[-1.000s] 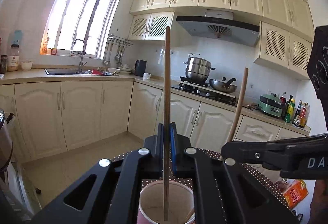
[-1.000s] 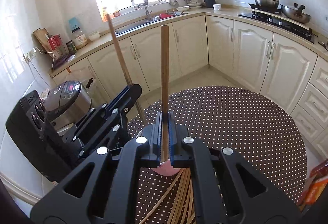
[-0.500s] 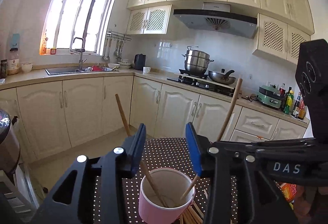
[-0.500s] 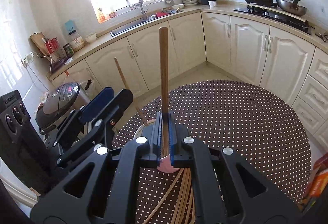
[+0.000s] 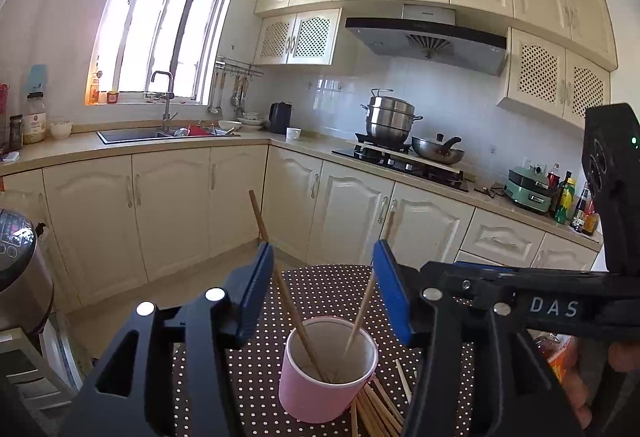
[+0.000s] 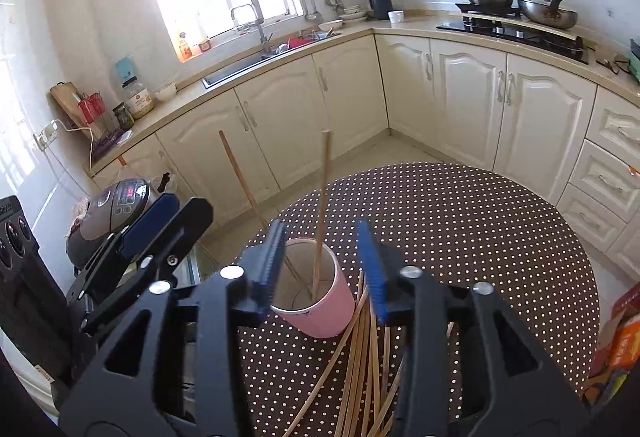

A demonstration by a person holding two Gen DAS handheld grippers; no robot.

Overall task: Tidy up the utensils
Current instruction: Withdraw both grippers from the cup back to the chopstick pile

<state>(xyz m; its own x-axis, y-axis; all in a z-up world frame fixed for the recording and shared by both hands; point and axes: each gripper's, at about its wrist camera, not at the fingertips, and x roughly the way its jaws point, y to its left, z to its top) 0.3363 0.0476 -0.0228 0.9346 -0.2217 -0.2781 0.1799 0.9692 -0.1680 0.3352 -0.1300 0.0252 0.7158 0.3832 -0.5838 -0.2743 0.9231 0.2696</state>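
Observation:
A pink cup (image 5: 327, 377) (image 6: 316, 297) stands on the round brown polka-dot table (image 6: 460, 237). Two wooden chopsticks lean inside it: one (image 5: 280, 277) (image 6: 248, 193) tilts left, the other (image 5: 366, 301) (image 6: 322, 205) stands nearly upright. Several loose chopsticks (image 6: 360, 365) (image 5: 376, 413) lie on the table against the cup's near side. My left gripper (image 5: 324, 297) is open and empty just above the cup; it also shows in the right wrist view (image 6: 160, 221). My right gripper (image 6: 322, 269) is open and empty, its jaws either side of the cup.
A rice cooker (image 6: 112, 213) stands left of the table. An orange packet (image 6: 624, 349) lies at the table's right edge. Cream cabinets, a sink (image 5: 160, 133) and a stove with pots (image 5: 400, 141) line the far walls.
My right gripper opened and let its chopstick drop into the cup. My left gripper, which released its chopstick half a second earlier, opened wider and drew back a little.

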